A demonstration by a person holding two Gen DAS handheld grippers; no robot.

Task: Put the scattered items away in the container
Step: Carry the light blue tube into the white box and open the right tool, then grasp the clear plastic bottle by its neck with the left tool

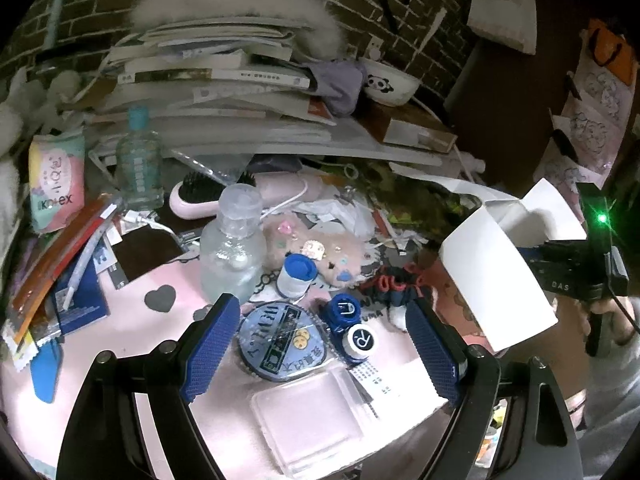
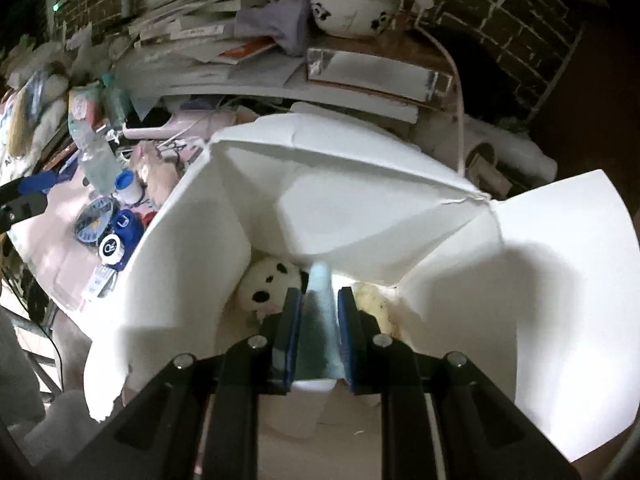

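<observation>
Right wrist view shows the right gripper [image 2: 319, 312] clenched on a pale blue tapered tube [image 2: 320, 296] above the open white cardboard box [image 2: 360, 184], whose loose flaps could snag it, while the left gripper [image 1: 320, 344] hangs spread over a round blue patterned pouch [image 1: 280, 340].

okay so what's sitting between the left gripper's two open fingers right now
In the left wrist view, the left gripper brackets a round blue patterned tin and a blue contact lens case, with a clear square lid nearer the camera.
</observation>
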